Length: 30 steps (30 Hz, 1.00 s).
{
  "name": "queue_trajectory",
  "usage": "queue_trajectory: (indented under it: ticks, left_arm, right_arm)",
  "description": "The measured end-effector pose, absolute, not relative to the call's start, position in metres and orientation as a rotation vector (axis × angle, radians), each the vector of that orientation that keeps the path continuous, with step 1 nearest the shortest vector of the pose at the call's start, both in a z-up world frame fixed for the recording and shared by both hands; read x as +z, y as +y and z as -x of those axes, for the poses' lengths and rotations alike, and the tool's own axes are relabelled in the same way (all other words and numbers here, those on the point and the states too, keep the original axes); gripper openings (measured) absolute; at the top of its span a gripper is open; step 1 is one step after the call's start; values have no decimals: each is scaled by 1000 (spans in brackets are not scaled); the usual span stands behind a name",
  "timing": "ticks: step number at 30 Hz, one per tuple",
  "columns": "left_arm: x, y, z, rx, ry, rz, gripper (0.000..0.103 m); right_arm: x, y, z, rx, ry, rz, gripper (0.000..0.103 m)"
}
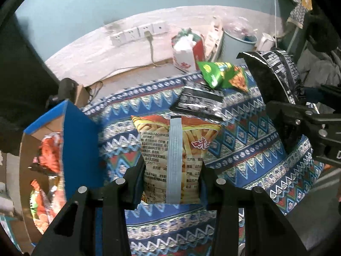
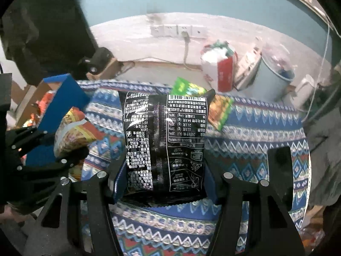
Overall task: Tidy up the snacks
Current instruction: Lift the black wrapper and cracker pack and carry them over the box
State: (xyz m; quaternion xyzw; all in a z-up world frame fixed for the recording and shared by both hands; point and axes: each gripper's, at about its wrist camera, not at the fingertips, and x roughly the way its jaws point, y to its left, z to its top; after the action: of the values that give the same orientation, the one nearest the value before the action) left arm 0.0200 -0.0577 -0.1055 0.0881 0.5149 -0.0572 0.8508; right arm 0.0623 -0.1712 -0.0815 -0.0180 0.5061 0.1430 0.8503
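Crinkly orange fries bag (image 1: 177,160) in left tool (image 1: 172,183), glossy black packet (image 2: 164,143) in right tool (image 2: 164,185)

Orange fries bag (image 1: 177,160): glossy plastic film with a matt grey back seam; black snack bag (image 2: 164,145): shiny, crinkled foil-like film. Tablecloth (image 1: 245,149): woven patterned cloth, matt; box (image 1: 78,149): brown cardboard inside, smooth blue outside. Left gripper (image 1: 172,183) and right gripper (image 2: 164,183): matt black plastic, metal pins
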Motion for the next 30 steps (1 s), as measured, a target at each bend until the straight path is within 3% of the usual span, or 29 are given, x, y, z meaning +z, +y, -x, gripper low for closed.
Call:
queue_trajectory:
  ticks: [12,30]
  left_arm:
    - [-75,11,-15,-54,1036,-67,42]
    - [-56,111,12,93,983,45,42]
  right_arm:
    - [-46,-107,-69,415,998,64,60]
    - [-36,-6,-80,567,980,128,60]
